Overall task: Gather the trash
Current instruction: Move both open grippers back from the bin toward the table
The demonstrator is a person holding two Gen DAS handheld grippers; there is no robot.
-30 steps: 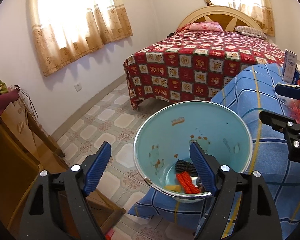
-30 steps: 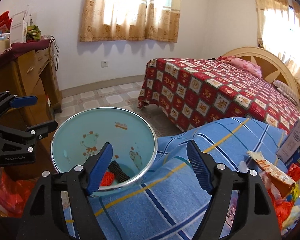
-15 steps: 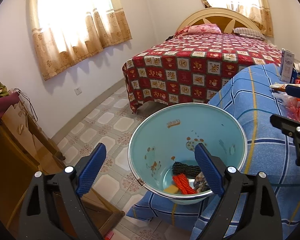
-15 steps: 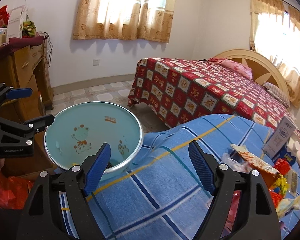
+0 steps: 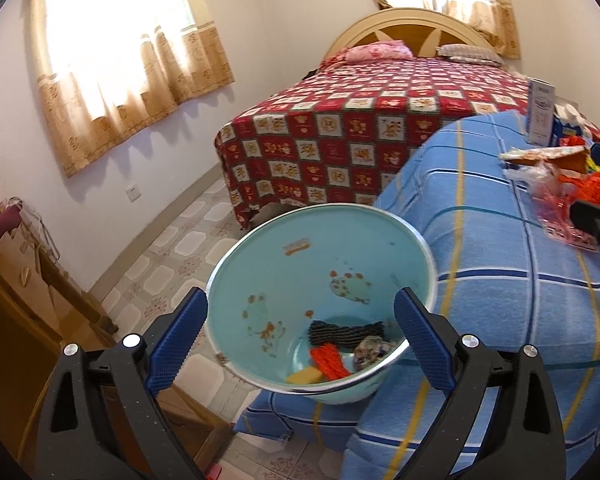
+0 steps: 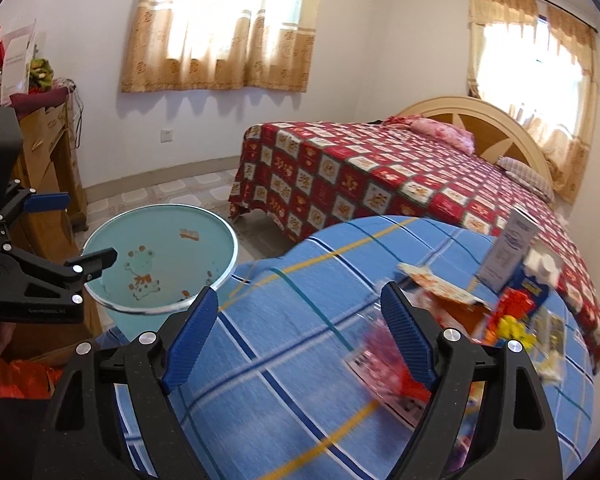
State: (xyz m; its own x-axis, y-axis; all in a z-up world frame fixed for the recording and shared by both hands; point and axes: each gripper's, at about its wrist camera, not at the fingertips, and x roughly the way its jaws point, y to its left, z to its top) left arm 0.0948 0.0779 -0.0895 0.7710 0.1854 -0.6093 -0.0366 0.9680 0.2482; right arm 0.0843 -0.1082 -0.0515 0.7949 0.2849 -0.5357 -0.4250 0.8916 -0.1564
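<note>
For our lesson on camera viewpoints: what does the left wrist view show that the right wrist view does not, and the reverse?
Left only: trash lying in the bin's bottom, an orange net, a dark mesh and a yellow piece.
Right only: the left gripper from the side, a yellow wrapper.
Both: the bin, blue cloth, bed and white carton.

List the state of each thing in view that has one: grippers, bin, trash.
left gripper: open, empty
right gripper: open, empty
bin: upright, a few scraps at the bottom
trash pile: loose on the blue checked cloth, not collected
</note>
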